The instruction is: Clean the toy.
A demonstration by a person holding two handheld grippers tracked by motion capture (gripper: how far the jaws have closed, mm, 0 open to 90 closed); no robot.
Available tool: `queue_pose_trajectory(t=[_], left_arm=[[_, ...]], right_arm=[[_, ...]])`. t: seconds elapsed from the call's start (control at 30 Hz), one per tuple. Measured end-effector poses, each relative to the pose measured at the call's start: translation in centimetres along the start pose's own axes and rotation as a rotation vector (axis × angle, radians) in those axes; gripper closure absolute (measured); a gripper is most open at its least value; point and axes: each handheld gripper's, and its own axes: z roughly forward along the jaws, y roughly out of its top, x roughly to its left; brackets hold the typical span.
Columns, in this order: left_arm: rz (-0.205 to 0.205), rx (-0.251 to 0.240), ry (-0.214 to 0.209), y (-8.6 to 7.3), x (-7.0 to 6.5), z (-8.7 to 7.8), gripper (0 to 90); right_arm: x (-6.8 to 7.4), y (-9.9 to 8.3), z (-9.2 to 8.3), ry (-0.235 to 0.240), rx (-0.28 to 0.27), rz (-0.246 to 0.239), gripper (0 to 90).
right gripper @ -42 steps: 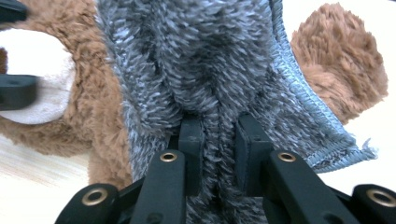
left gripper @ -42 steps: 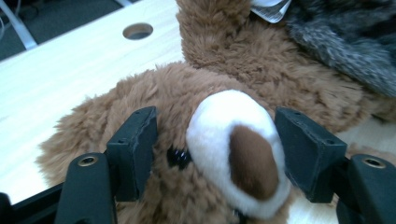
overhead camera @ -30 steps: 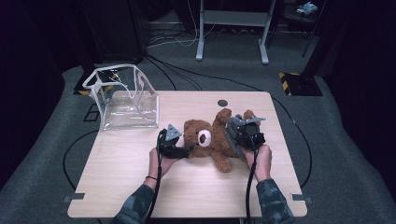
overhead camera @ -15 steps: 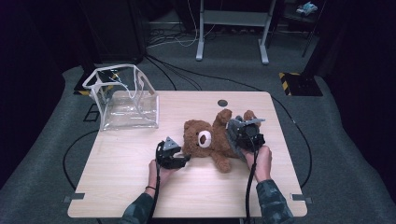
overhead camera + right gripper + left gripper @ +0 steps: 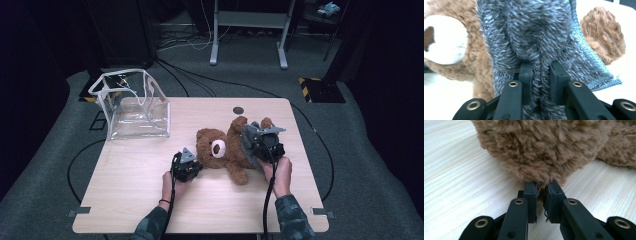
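On the table (image 5: 125, 200), the teddy bear (image 5: 225, 150) lies right of centre under a grey cloth (image 5: 541, 32) clamped in the right gripper (image 5: 540, 72), while the left gripper (image 5: 541, 192), lowered since a second ago, has just closed its jaws onto the bear's head fur, readying a two-handed hold.

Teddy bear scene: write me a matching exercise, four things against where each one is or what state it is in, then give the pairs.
Things:
1. teddy bear
2. clear bag
3. left gripper
4. right gripper

States:
A. stands open at the table's far left corner
B. shut on grey cloth
C. lies near the middle of the table
D. jaws just closed, pinching brown fur

Pairs: 1-C, 2-A, 3-D, 4-B
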Motion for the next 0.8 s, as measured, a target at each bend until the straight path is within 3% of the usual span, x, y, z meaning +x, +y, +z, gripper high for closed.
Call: queue_pose_trajectory(t=[0.17,0.43,0.6,0.8], left_arm=[[-0.006,0.002,-0.001,0.0,0.0,-0.1,81.3],[-0.002,-0.029,0.006,-0.1,0.1,-0.3,81.1],[-0.005,-0.057,-0.002,-0.3,-0.2,-0.5,81.1],[-0.003,-0.086,-0.002,-0.4,-0.1,-0.8,81.9]], right_arm=[[1.1,1.0,-1.1,0.053,-0.037,-0.015,74.5],[4.6,4.3,-1.3,0.132,-0.050,-0.080,74.1],[6.4,7.0,0.4,0.156,-0.035,-0.095,74.1],[8.1,9.1,3.9,0.116,0.038,-0.118,73.7]])
